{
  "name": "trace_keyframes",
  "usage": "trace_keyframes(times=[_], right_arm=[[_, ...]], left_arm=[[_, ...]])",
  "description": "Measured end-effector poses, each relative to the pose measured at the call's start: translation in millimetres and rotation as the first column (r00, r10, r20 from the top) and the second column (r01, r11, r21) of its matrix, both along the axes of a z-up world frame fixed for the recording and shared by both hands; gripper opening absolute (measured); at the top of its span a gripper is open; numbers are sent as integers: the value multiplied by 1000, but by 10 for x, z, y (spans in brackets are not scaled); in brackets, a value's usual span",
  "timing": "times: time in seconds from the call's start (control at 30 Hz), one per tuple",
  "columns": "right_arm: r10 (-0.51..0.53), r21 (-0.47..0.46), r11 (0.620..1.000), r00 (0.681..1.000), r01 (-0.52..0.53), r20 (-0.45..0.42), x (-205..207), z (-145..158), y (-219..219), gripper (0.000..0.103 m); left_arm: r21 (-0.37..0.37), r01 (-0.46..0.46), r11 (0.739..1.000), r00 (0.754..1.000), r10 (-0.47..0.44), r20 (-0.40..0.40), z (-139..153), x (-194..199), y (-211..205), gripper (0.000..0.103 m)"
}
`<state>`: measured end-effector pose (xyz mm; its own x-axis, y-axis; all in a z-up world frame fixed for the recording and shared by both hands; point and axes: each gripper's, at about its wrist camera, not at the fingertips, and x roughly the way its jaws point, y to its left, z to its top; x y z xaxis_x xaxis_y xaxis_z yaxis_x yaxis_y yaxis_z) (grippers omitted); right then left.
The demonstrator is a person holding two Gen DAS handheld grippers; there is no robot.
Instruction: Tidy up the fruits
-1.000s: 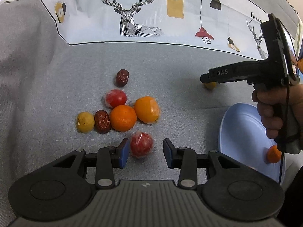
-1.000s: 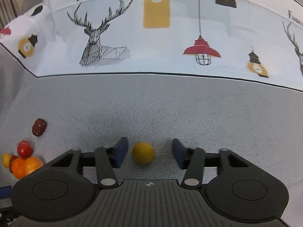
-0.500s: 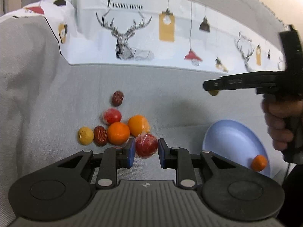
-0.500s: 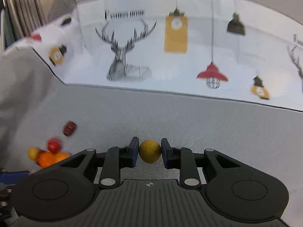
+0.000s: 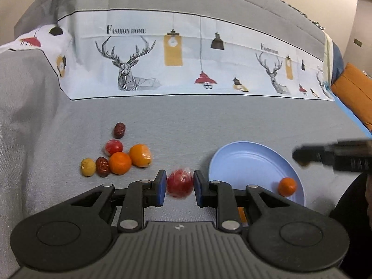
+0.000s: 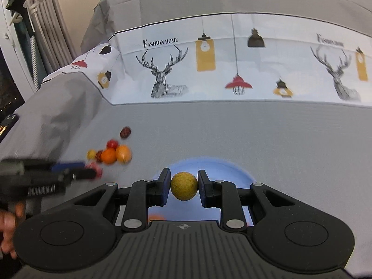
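Note:
My left gripper is shut on a red wrapped fruit, held above the grey cloth just left of the blue plate. One small orange lies on the plate's near right side. My right gripper is shut on a round yellow fruit and hangs over the blue plate. In the left wrist view the right gripper shows blurred at the right edge. A pile of fruit lies to the left, with two oranges, a red fruit, a yellow one and two dark dates.
A white printed band with deer and lamps crosses the grey cloth behind. An orange cushion sits at the far right. Curtains hang at the left. Bare grey cloth lies between the pile and the plate.
Both grippers shut on their fruits and lifted them. The left one carried the red fruit right, toward the plate. The right one brought the yellow fruit back over the plate.

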<state>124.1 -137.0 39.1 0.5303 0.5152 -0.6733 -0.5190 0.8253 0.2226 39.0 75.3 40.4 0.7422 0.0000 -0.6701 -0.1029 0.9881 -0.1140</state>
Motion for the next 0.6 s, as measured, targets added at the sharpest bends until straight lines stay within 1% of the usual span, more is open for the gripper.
trace_keyframes(times=[0.03, 0.07, 0.17, 0.23, 0.3, 0.37, 0.43, 0.47, 0.5, 0.6], right_arm=[[-4, 12, 1000, 1000, 4, -6, -53, -16, -51, 27], [-4, 24, 1000, 1000, 4, -3, -95, -16, -92, 27], [4, 24, 1000, 1000, -5, 31, -162, -38, -175, 27], [-19, 26, 999, 1000, 19, 17, -132, -82, -243, 27], [-38, 33, 999, 999, 38, -1, -103, -118, -292, 27], [-41, 38, 998, 999, 41, 0, -111, -133, -310, 27], [-31, 38, 999, 999, 31, 8, -135, -153, -305, 27], [-26, 37, 999, 1000, 25, 10, -147, -168, -306, 27], [-21, 33, 999, 1000, 20, 12, -151, -181, -300, 27], [-21, 31, 999, 1000, 21, 7, -127, -208, -298, 27]], left_arm=[[3, 2, 1000, 1000, -2, 1, 0, -15, -18, 25], [4, 3, 1000, 1000, -3, 3, 2, -29, -37, 19], [10, 0, 1000, 1000, 0, 16, 6, -65, -76, 18], [11, -9, 1000, 1000, 8, 21, 9, -74, -74, 17], [-8, -29, 1000, 1000, 29, 9, 2, -53, -33, 17], [-50, -50, 997, 998, 49, -25, -32, -14, 40, 18], [-80, -70, 994, 995, 63, -80, -88, 47, 114, 20], [-92, -72, 993, 991, 60, -121, -129, 92, 140, 25], [-98, -65, 993, 985, 48, -165, -172, 138, 148, 33], [-116, -11, 993, 966, -19, -256, -276, 208, 104, 46]])
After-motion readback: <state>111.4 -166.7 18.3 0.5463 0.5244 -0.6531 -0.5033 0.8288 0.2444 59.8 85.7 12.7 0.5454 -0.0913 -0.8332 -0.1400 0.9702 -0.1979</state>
